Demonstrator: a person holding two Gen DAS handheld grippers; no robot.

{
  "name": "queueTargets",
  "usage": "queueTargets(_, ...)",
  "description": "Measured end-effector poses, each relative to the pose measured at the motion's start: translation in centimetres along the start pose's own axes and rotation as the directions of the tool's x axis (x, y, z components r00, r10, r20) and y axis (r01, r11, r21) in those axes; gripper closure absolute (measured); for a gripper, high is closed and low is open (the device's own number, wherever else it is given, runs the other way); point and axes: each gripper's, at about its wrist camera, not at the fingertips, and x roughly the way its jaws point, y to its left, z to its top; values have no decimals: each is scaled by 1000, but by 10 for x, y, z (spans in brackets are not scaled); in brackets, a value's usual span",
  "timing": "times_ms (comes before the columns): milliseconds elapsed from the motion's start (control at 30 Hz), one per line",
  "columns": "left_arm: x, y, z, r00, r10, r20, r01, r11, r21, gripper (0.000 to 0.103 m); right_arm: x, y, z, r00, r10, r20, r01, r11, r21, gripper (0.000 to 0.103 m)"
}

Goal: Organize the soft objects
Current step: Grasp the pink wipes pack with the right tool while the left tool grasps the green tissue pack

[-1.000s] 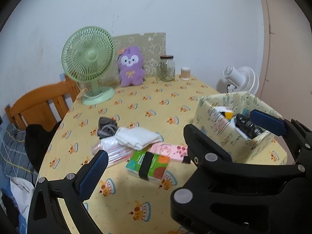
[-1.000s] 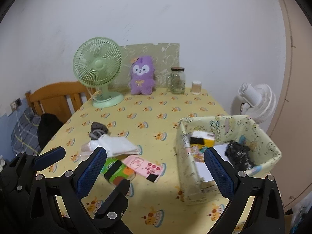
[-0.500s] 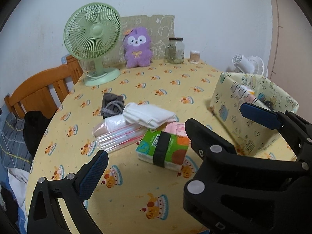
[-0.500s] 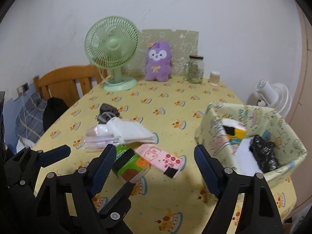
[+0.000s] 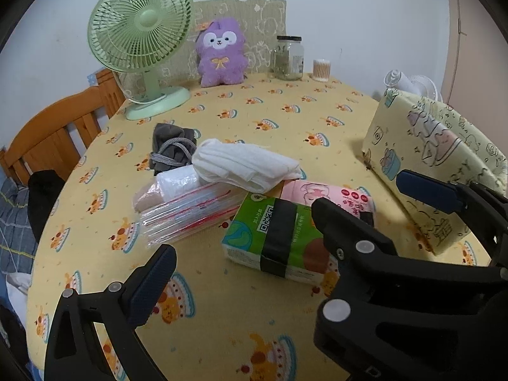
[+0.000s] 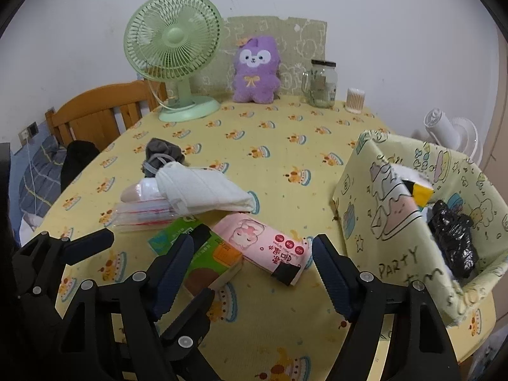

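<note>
A green tissue pack [image 5: 270, 241] with a black band lies on the yellow tablecloth, with a pink wipes pack [image 5: 336, 195] beside it. Behind them lie a folded white cloth [image 5: 244, 163], a clear plastic bag pack [image 5: 187, 212] and a grey pouch [image 5: 171, 150]. My left gripper [image 5: 285, 231] is open, low over the tissue pack. My right gripper [image 6: 254, 273] is open over the tissue pack [image 6: 203, 257] and wipes pack [image 6: 270, 247]. The patterned fabric bin [image 6: 387, 222] at right holds a black bag [image 6: 454, 238] and other items.
A green desk fan [image 5: 143, 35], a purple plush [image 5: 222, 54], a glass jar [image 5: 289, 57] and a cotton swab pot [image 5: 321, 70] stand at the table's back. A wooden chair [image 5: 57, 127] is at left. A white fan [image 6: 451, 133] stands behind the bin.
Both grippers have moved forward and down toward the pile of packs, which now look larger and closer. Both stay open. Nothing on the table has moved.
</note>
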Motion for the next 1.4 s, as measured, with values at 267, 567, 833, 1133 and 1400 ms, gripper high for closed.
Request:
queueTargets(267, 17, 3, 2, 999, -42, -24, 42, 999, -14, 2, 20, -5, -1, 999, 4, -49, -2, 1000, 30, 24)
queueTargets(567, 24, -2, 3, 997, -58, -40, 58, 998, -17, 26, 30, -12, -2, 997, 10, -74, -6, 998, 56, 24)
queueTargets(833, 17, -1, 0, 999, 12, -46, -12, 1000, 17, 27, 36, -8, 0, 997, 3, -74, -2, 1000, 13, 23)
queueTargets(1133, 24, 8, 3, 998, -1, -65, -2, 999, -52, 27, 54, -8, 7, 995, 9, -101, -7, 1000, 24, 19)
queueTargets(1400, 23, 10, 2, 997, 31, -77, -36, 997, -69, 27, 65, -7, 9, 992, 30, -125, -29, 1000, 12, 12)
